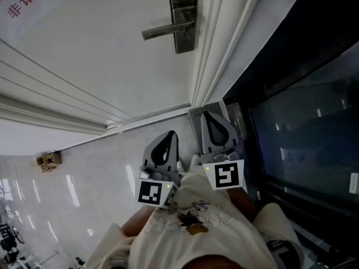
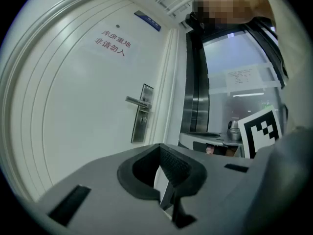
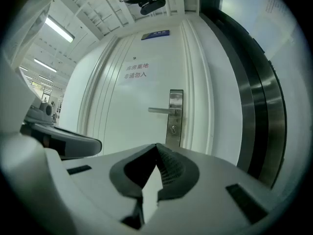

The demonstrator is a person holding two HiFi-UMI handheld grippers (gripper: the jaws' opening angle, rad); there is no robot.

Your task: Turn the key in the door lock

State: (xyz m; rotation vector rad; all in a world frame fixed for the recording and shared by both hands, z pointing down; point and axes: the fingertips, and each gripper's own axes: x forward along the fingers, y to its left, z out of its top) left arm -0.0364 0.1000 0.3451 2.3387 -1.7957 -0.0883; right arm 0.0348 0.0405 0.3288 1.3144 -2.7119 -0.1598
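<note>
The white door (image 1: 101, 55) carries a steel lock plate (image 1: 184, 15) with a lever handle (image 1: 165, 31) pointing left. In the right gripper view the plate (image 3: 175, 116) has a small dark keyhole (image 3: 173, 129) under the handle; I cannot tell whether a key sits in it. Both grippers are held close to the person's body, well short of the door. The left gripper (image 1: 170, 133) is shut and empty, its tips (image 2: 159, 146) meeting. Beside it, the right gripper (image 1: 208, 115) is also shut with nothing in it (image 3: 156, 145). Both point level at the door.
A dark glass panel (image 1: 303, 122) in a steel frame stands right of the door frame (image 1: 216, 55). A red-lettered notice (image 2: 113, 44) is on the door. A small brown box (image 1: 49, 160) sits on the glossy floor at the left.
</note>
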